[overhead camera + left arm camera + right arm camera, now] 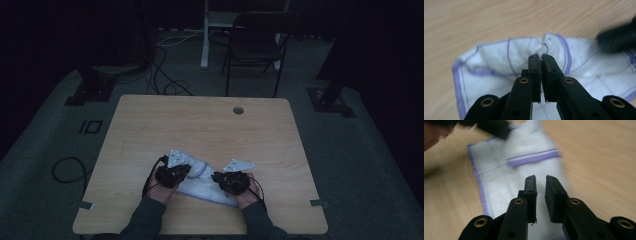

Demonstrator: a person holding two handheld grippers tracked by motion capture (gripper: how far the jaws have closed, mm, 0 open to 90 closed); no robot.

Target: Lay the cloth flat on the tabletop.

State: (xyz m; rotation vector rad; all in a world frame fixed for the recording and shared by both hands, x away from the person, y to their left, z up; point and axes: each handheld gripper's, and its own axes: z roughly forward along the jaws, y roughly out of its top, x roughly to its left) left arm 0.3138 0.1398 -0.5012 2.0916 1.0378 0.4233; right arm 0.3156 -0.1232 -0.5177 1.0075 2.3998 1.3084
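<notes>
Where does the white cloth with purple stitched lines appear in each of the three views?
High view: white cloth with purple stitched lines, near the table's front edge, between both grippers.
Left gripper view: across the middle, a fold pinched in the shut jaws.
Right gripper view: centre and upper left, under the open jaws.
Shared landmark: its purple hem.

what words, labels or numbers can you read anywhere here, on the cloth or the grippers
None can be read.
Cloth: purple stitched lines and a small blue dot, no lettering.
Left hand-held gripper, shut on the cloth: bare black jaws, no markings.
Right hand-held gripper, open: no markings.
Table: plain wood grain.
</notes>
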